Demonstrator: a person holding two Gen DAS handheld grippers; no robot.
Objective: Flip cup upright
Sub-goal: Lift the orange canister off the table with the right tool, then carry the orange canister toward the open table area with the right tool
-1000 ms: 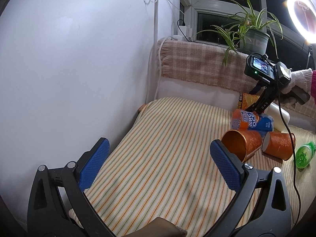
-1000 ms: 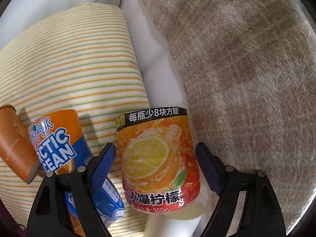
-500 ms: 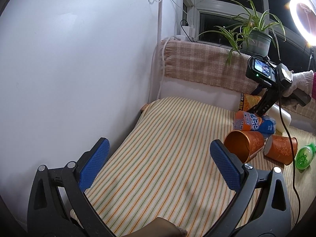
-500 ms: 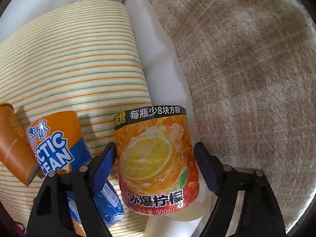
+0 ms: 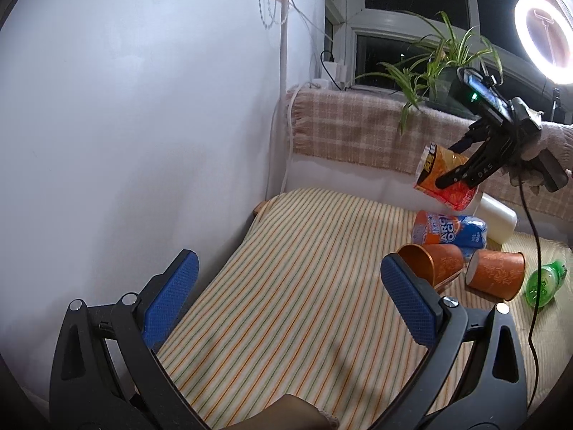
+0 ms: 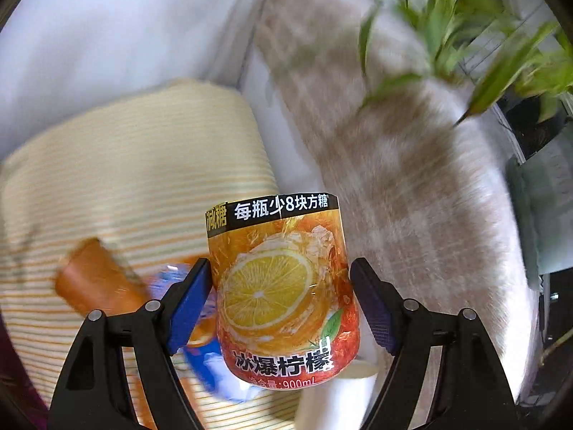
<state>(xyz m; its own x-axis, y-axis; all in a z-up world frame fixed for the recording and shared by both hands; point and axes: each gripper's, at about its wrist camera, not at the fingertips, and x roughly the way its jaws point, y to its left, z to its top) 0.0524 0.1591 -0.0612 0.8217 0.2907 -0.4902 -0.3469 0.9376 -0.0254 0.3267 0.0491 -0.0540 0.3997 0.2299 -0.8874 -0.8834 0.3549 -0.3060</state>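
My right gripper (image 6: 279,302) is shut on an orange lemon-tea cup (image 6: 281,294) and holds it tilted in the air above the striped mat (image 5: 304,286). In the left wrist view the cup (image 5: 444,182) hangs in that gripper (image 5: 462,175) at the far right. My left gripper (image 5: 286,294) is open and empty, low over the mat's near left part. Two copper cups (image 5: 429,263) (image 5: 496,274) lie on their sides on the mat at the right.
An orange-blue cup (image 5: 447,231), a white cylinder (image 5: 497,216) and a green bottle (image 5: 544,279) lie near the copper cups. A white wall (image 5: 125,125) is to the left. A plaid blanket (image 5: 351,136), a plant (image 5: 440,64) and a ring light (image 5: 544,39) stand behind.
My right gripper has closed on the lemon-tea cup and lifted it off the mat, tilting upward. My left gripper has barely moved.
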